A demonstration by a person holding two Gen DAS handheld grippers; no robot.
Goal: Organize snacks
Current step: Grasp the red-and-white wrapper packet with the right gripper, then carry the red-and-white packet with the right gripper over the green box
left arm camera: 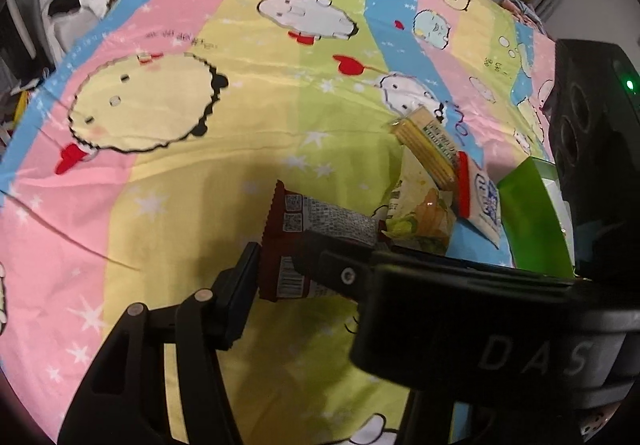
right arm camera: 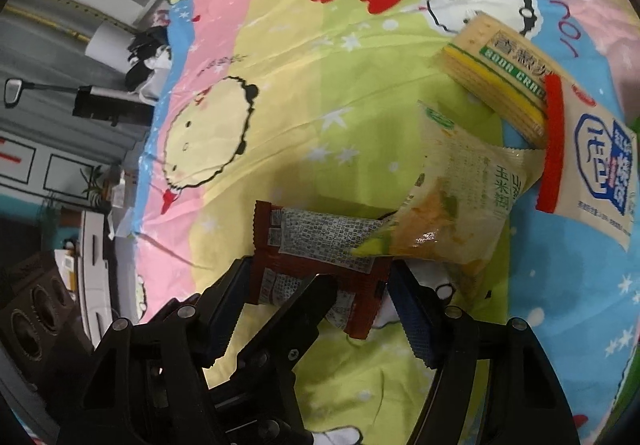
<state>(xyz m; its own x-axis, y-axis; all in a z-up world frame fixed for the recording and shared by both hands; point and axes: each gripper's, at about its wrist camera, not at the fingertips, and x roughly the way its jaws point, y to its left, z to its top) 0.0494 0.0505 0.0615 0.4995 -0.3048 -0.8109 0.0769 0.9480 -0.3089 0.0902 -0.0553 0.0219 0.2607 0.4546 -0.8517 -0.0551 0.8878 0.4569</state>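
The dark red foil snack packet with a grey printed label (left arm camera: 316,233) lies on the pastel cartoon-print bedsheet (left arm camera: 168,173), and both views centre on it. In the left wrist view the left gripper (left arm camera: 280,265) is clamped on the packet's near end, one black finger pressed to its left edge and the other lying over its right side. The right wrist view shows the right gripper (right arm camera: 320,301) with its blue-padded fingers spread apart on either side of the same packet (right arm camera: 316,245), with a finger of the other gripper between them over the wrapper. Just beyond the packet rests a pale translucent corn-snack bag with green and yellow print (right arm camera: 460,197), then a yellow cracker pack (right arm camera: 496,73) and a white sachet with a red top edge (right arm camera: 592,161). Only the left wrist view shows a bright green box (left arm camera: 532,217) past the sachet.
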